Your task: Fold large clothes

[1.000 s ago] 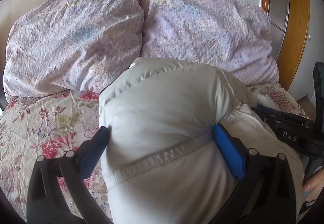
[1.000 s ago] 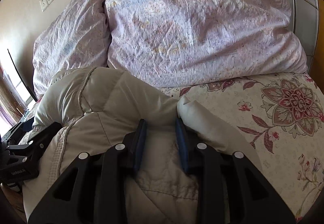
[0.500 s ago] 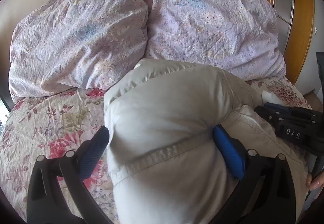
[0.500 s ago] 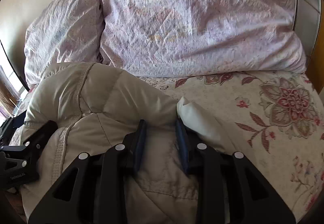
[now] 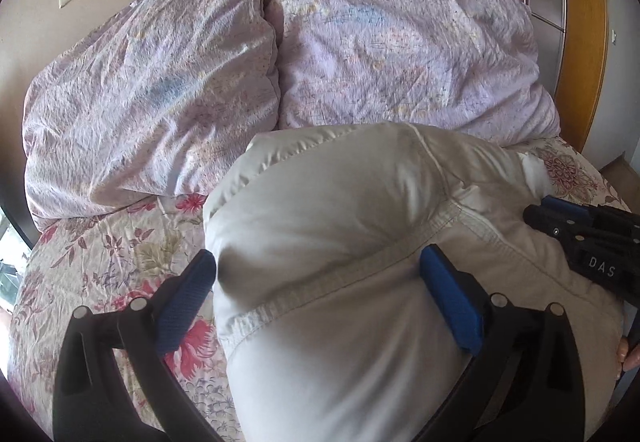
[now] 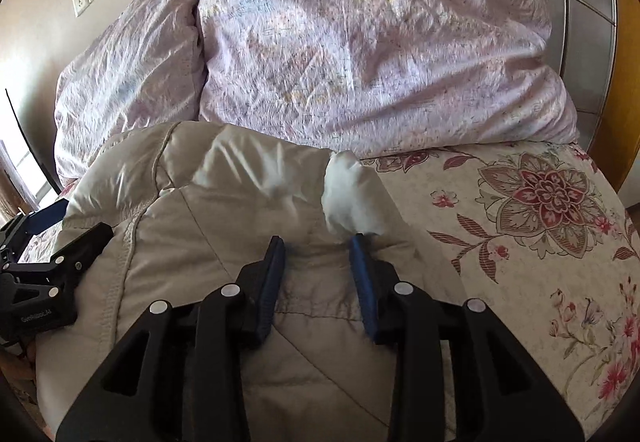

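Observation:
A puffy beige down jacket [image 5: 340, 226] lies bunched on the floral bedspread [image 5: 100, 254], its far edge near the pillows. My left gripper [image 5: 320, 274] has its blue pads wide apart around a thick fold of the jacket, pressing into its left side. My right gripper [image 6: 318, 254] is shut on a pinch of the jacket [image 6: 224, 210] at its right side, next to a white lining bulge [image 6: 348, 194]. Each gripper shows in the other's view: the right one [image 5: 592, 238], the left one [image 6: 44, 270].
Two lilac pillows [image 5: 152, 90] [image 5: 400, 58] lean against the wall at the head of the bed. A wooden-framed wardrobe [image 5: 580, 22] stands at the right. Bare floral bedspread [image 6: 540, 226] lies to the right of the jacket.
Both grippers have carried the jacket forward toward the pillows; the bundle now reaches their base. The right pads stand slightly wider on the fabric.

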`<state>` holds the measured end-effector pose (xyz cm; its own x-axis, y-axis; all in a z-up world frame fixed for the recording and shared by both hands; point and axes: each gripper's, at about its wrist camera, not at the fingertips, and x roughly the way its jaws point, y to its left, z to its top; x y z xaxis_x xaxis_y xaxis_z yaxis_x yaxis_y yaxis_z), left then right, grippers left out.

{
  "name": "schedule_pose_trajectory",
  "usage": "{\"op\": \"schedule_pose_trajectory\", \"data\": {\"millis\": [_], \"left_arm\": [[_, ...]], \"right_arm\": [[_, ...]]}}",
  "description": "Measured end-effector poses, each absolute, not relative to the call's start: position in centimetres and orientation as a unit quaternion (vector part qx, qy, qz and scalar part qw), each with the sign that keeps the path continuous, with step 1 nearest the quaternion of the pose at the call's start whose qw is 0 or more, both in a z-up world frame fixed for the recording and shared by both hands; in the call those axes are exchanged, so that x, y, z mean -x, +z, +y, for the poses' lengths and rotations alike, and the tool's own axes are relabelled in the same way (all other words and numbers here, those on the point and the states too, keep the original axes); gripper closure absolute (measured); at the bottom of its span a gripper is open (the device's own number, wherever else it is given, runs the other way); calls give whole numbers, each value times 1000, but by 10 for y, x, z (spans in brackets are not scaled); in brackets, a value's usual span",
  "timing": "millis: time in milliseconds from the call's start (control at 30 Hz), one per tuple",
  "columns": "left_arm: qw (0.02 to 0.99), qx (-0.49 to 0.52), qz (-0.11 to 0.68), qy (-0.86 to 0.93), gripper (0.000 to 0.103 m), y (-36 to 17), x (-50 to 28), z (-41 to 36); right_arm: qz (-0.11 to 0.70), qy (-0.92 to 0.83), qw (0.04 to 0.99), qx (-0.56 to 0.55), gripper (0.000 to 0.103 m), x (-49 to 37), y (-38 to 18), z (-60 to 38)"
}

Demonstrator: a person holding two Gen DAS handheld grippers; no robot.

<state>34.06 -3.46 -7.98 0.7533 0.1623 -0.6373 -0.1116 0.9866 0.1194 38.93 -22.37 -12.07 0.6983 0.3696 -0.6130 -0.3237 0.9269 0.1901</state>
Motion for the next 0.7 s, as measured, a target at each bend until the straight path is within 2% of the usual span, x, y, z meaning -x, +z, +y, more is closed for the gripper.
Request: {"op": "schedule_pose_trajectory", "data": {"millis": [333, 500, 600, 700], "left_arm": [[936, -69, 325, 120, 2, -97, -346, -49], [934, -72, 329, 115, 2, -92, -342, -46], [937, -70, 324, 113, 2, -90, -338, -43], [937, -75, 323, 112, 2, -91, -338, -46]], "right_arm": [[343, 191, 918, -50, 68, -396, -139, -226], [353, 154, 923, 0, 67, -385, -125, -214], [329, 184, 926, -28, 66, -359, -113, -222], [345, 184, 920, -23, 65, -354, -121, -224]]}}
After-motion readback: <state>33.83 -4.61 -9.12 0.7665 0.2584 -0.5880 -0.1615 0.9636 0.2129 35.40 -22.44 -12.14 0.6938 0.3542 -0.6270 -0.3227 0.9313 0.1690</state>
